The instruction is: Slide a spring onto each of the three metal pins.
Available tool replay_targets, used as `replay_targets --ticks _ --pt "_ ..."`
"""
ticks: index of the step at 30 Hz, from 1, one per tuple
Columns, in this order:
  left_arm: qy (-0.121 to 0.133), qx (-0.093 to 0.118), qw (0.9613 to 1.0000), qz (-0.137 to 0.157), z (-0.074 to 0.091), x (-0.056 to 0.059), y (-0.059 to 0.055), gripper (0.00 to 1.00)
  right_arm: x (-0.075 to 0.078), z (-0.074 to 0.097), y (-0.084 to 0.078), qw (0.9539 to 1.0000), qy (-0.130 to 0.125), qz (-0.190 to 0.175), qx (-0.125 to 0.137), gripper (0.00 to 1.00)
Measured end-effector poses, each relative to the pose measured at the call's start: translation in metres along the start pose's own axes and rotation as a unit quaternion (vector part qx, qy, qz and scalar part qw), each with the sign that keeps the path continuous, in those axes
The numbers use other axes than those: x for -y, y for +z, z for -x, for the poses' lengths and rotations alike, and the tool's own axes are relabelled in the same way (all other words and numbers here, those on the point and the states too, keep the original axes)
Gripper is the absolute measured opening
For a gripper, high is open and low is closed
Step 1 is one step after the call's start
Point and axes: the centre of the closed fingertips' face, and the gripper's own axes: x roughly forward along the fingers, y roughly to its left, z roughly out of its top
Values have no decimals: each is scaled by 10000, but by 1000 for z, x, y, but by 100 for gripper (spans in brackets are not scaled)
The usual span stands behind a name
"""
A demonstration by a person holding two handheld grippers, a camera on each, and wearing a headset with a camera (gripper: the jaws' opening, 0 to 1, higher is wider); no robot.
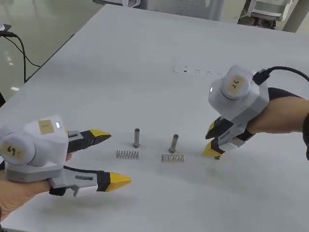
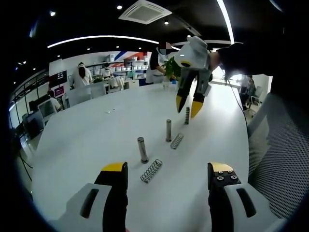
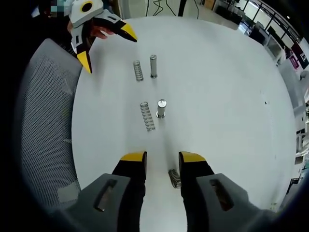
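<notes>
In the head view we see the left tool (image 1: 110,157) low on the left, its yellow-tipped jaws spread wide above the white worktop (image 1: 145,72). The left pin (image 1: 136,137) and the right pin (image 1: 174,143) stand upright mid-worktop. The left spring (image 1: 127,154) and the right spring (image 1: 172,157) each lie flat just in front of their pin. The right tool (image 1: 212,141) points down at the worktop, just right of the right pin.

In the left gripper view our own jaws are wide apart and hold nothing. Beyond both pins, a third spring (image 2: 187,115) stands upright between the right tool's tips.

In the right gripper view the jaws are narrow but not closed. The third spring sits between them, close against one jaw with a gap to the other. We cannot tell whether a pin is inside it.
</notes>
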Motion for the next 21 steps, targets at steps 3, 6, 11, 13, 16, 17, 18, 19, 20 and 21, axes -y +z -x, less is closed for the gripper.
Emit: replay_targets --ticks 3,6,11,13,16,17,18,19,20,21 --pt "4 -1 10000 1 0 0 0 65 -3 -4 5 10000 40 71 12 28" --pt "5 -2 10000 3 1 1 0 65 -6 -8 11 9999 76 145 20 28" --pt "14 -2 10000 9 1 0 -1 65 -9 -18 18 9996 152 235 46 27" --pt "20 0 10000 11 1 -1 -1 65 -11 -22 20 9995 195 246 38 26" --pt "27 -3 10000 18 2 -1 -1 65 -11 -28 21 9994 214 273 23 25" --pt "30 -8 10000 22 2 -1 -1 65 -12 -30 21 9994 237 270 22 25" --pt "32 -12 10000 20 3 -1 -2 65 -12 -31 22 9993 250 268 30 25" --pt "34 -17 10000 21 3 -2 -2 65 -12 -33 23 9993 262 278 34 25" --pt "37 -18 10000 25 3 -2 -2 65 -12 -34 23 9992 267 285 36 24" --pt "38 -20 10000 28 3 -2 -2 65 -12 -35 24 9992 271 287 38 24"
